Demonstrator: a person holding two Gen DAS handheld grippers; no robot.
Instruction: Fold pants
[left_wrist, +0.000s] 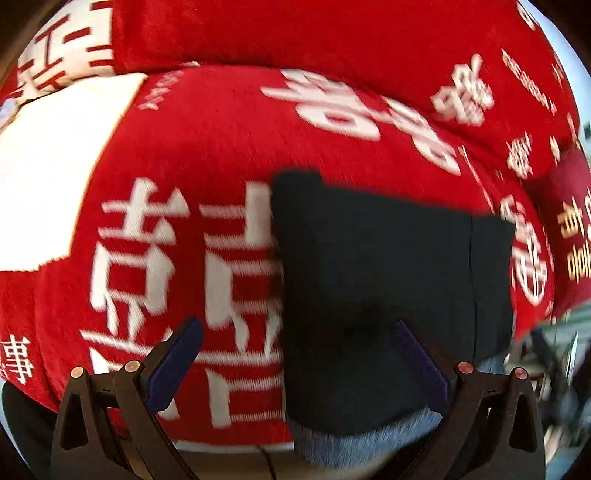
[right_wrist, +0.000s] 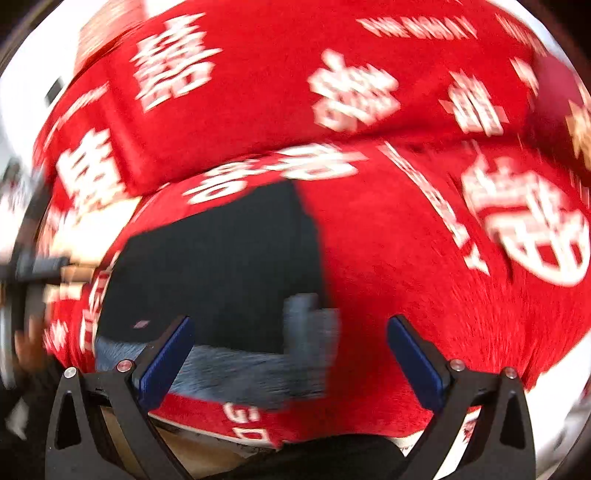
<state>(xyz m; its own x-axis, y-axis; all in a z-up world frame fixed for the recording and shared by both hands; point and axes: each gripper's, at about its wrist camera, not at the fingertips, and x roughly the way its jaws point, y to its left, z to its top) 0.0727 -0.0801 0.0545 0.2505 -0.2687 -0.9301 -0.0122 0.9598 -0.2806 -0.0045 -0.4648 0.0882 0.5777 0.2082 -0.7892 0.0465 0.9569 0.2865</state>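
Observation:
The pants (left_wrist: 373, 280) are dark navy with a fuzzy grey-blue lining (left_wrist: 362, 443) showing at the near edge. They lie folded into a flat rectangle on a red blanket (left_wrist: 207, 155) with white characters. My left gripper (left_wrist: 297, 363) is open and empty, above the left part of the pants. In the right wrist view the pants (right_wrist: 221, 266) lie left of centre, the lining (right_wrist: 258, 373) along their near edge. My right gripper (right_wrist: 290, 356) is open and empty, above the pants' near right corner. Both views are blurred.
A folded red blanket roll (left_wrist: 314, 33) lies behind the pants. A white patch of bedding (left_wrist: 48, 166) shows at the left. A dark red cushion with gold characters (left_wrist: 569, 229) sits at the right. The other gripper (right_wrist: 33, 269) shows at the left edge of the right view.

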